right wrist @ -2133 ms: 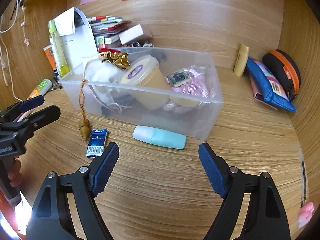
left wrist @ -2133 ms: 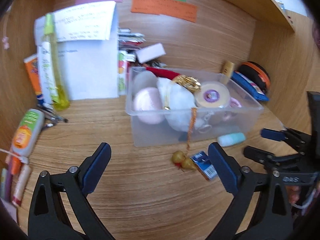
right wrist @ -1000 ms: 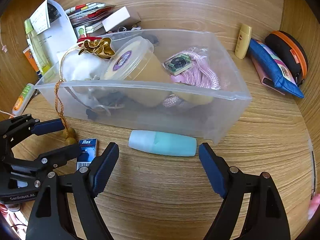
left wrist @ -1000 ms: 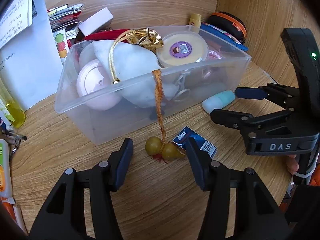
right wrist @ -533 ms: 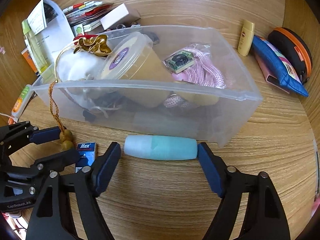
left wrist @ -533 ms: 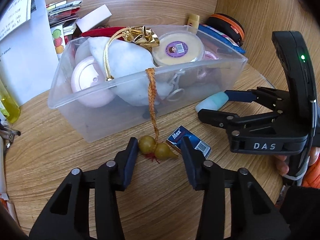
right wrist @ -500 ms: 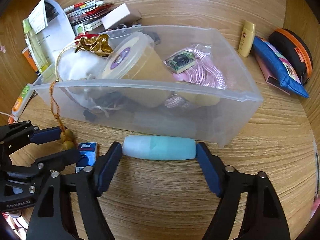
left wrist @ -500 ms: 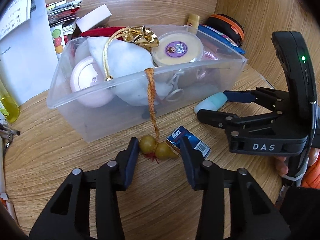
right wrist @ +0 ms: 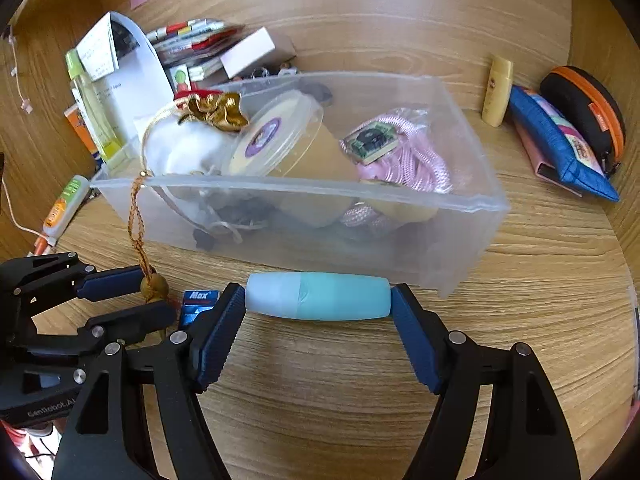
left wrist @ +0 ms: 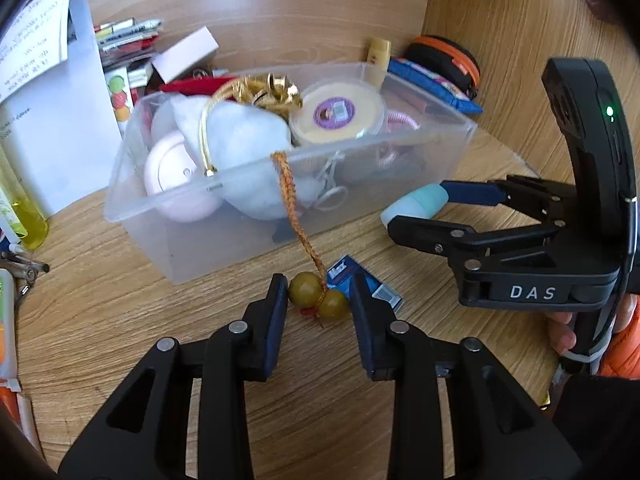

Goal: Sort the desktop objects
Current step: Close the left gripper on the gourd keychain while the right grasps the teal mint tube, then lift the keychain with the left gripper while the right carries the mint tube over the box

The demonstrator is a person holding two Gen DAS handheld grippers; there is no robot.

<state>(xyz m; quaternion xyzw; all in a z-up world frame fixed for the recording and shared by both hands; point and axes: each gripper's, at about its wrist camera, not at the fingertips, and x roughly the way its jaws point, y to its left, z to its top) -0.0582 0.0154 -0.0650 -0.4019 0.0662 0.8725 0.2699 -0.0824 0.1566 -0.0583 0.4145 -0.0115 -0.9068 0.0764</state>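
A wooden desk [right wrist: 520, 360] fills both views, and a clear plastic bin [right wrist: 472, 204] sits at its centre, packed with a white pouch, a round yellow tub and pink cord. Just in front of the bin lies a pale blue tube [right wrist: 318, 295], gripped end to end by the right gripper [right wrist: 318, 308], whose pads press both tips. Left of the tube, also in front of the bin, the left gripper [left wrist: 320, 300] has just been closing around two golden beads [left wrist: 318, 300] on a braided cord [left wrist: 290, 200] that hangs over the bin's front wall; the left pad touches, the right seems barely apart. A small blue box [left wrist: 362, 280] lies just behind the beads. To lift well, raise both straight up, clearing the bin's rim, and keep the cord from snagging. Pouches and papers crowd behind the bin.
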